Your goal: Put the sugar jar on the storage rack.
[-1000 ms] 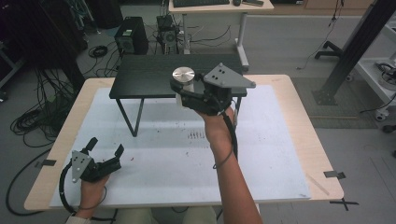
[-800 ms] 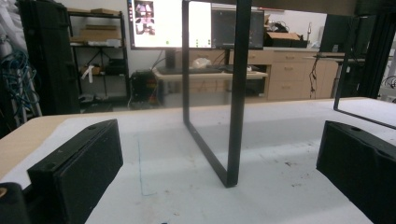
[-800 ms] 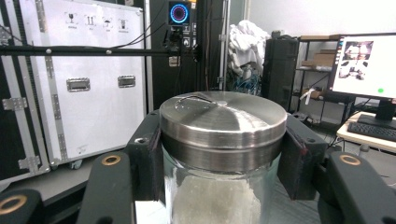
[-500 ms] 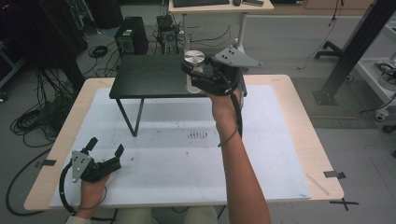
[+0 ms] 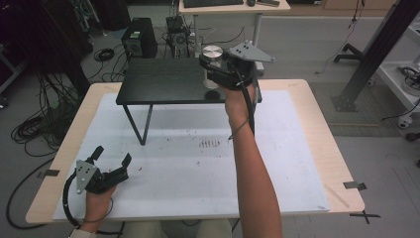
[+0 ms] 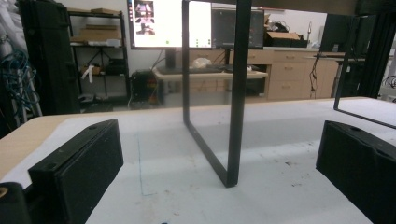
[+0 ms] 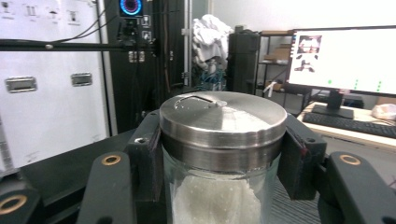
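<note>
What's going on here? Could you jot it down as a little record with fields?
Setting: pale table with a small black stand on it
Right tool: shut on a glass jar with a metal lid, white contents inside, held over the stand's far right corner
Left tool: open, low on the table's near left, holding nothing

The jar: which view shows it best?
The right gripper view. The jar sits close up between that gripper's tongs: steel lid, glass wall and white contents are all plain. The high view shows it small at the black shelf's far edge, mostly just the lid top, held by the right gripper.
</note>
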### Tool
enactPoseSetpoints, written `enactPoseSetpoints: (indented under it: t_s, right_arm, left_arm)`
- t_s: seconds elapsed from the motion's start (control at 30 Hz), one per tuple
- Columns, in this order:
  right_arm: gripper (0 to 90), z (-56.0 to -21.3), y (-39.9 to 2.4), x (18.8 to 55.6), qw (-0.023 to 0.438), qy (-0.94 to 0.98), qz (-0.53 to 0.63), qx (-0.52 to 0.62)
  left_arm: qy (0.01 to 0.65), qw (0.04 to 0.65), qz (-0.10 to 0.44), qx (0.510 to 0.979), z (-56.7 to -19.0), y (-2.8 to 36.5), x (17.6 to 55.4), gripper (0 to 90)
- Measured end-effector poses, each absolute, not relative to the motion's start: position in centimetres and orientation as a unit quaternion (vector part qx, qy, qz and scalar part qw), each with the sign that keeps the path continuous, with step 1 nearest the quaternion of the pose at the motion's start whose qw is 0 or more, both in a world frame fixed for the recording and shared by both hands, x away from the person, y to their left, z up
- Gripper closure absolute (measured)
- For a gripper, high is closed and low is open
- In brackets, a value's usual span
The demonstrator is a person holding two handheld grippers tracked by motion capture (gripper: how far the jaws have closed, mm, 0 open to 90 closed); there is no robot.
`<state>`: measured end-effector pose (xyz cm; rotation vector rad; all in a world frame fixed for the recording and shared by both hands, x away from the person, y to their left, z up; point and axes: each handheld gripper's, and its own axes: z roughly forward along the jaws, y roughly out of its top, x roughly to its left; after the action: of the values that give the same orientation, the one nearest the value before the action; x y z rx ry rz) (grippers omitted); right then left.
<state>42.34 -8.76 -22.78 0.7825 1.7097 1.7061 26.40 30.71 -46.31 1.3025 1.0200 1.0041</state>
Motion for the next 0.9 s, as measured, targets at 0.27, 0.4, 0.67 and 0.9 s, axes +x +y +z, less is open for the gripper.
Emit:
enactPoseSetpoints:
  t_s: [0.27,0.4,0.67,0.9]
  right_arm:
    - [42.9,-23.2,-9.0,43.1,0.315,0.634,0.638,0.305]
    - [42.9,-23.4,-9.0,43.5,0.315,0.634,0.634,0.313]
    - [42.9,-23.7,-9.0,43.9,0.315,0.630,0.634,0.320]
    - [42.9,-23.9,-9.1,44.1,0.313,0.631,0.631,0.326]
  left_arm:
    - [0.434,0.567,0.427,0.555,-46.3,30.7,26.4,1.0]
    - [0.434,0.567,0.427,0.555,-46.3,30.7,26.4,1.0]
    - [0.434,0.567,0.427,0.555,-46.3,30.7,26.4,1.1]
    - [0.434,0.567,0.427,0.555,-46.3,30.7,26.4,1.2]
